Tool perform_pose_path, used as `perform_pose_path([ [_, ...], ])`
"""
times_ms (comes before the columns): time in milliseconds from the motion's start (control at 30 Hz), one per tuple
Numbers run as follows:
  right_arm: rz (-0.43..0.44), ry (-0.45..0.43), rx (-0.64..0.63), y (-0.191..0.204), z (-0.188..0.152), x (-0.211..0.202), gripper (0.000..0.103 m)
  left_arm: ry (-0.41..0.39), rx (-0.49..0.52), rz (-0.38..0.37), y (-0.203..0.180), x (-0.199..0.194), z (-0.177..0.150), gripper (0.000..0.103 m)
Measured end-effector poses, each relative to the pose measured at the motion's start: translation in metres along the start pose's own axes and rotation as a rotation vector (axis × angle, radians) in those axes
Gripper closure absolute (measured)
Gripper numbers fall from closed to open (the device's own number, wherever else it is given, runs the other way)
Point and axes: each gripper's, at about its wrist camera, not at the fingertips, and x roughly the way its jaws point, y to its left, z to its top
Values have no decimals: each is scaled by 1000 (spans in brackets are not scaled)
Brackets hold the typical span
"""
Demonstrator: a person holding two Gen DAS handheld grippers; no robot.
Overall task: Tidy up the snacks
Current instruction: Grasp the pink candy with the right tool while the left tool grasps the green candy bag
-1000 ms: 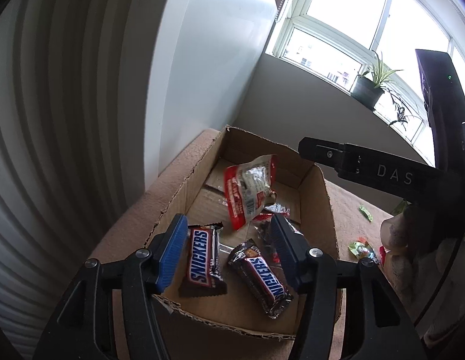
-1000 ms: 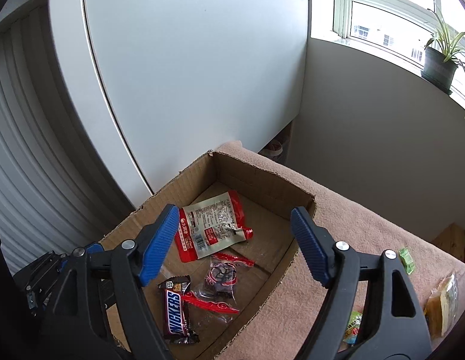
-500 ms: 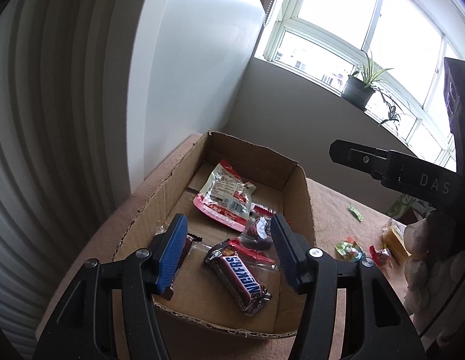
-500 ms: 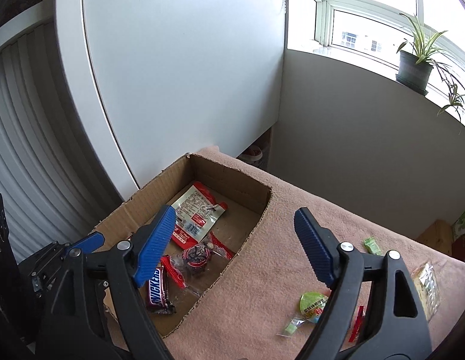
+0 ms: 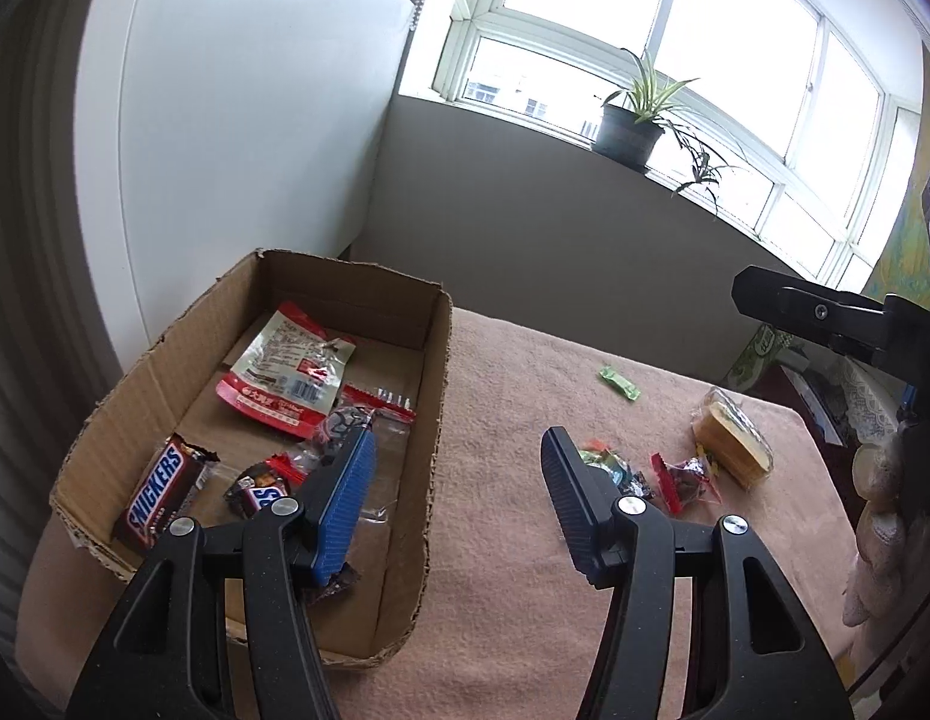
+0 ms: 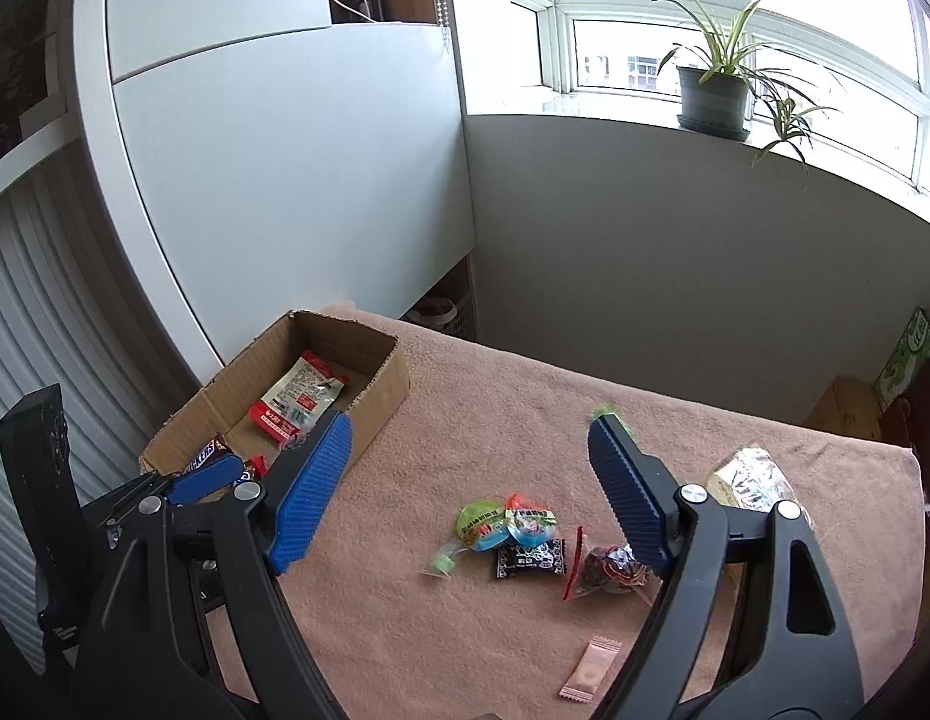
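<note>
A cardboard box (image 5: 438, 396) (image 6: 388, 384) stands at the left of the pink-covered table. It holds a Snickers bar (image 5: 159, 489), a second one half hidden by my finger, a red-and-white pouch (image 5: 285, 372) (image 6: 297, 399) and a red-ended candy. My left gripper (image 5: 459, 492) is open and empty above the box's right wall. My right gripper (image 6: 465, 492) is open and empty above the loose snacks: a green jelly cup (image 6: 480, 522), a black packet (image 6: 531, 558), a dark red-ended candy (image 6: 609, 567) (image 5: 687, 477), a clear cake pack (image 6: 750, 477) (image 5: 732, 438), a green candy (image 5: 618, 382) and a pink sachet (image 6: 591, 669).
A white cabinet (image 6: 297, 180) and a grey wall (image 6: 675, 264) stand behind the table. A potted plant (image 6: 714, 90) sits on the windowsill. Green boxes (image 6: 906, 360) stand off the table's right end. The table's right edge (image 6: 915, 516) is close to the cake pack.
Both grippers have swung right, from over the box toward the loose snacks on the cloth. Both stay open and empty. The snacks in the box lie as before.
</note>
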Motion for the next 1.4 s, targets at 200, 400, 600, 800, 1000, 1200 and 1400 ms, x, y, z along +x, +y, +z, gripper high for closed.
perform_pose_path([
  [200,-40,28,92,-54,-39,-17,19,76,48,-27,-30,26,-10,46],
  [400,-43,112,149,-87,-90,-12,19,162,103,-17,-45,47,-24,46],
  [600,1,195,195,-96,-135,8,36,157,183,58,-61,55,-31,46],
  [800,14,215,210,-98,-148,20,42,84,292,112,-82,46,-37,46],
  [1000,12,236,220,-95,-148,28,48,123,316,70,-94,58,-39,52],
  [1200,-3,253,202,-89,-148,35,51,194,293,8,-96,71,-42,59],
  [1400,-29,264,171,-81,-145,42,51,257,238,15,-86,89,-42,63],
])
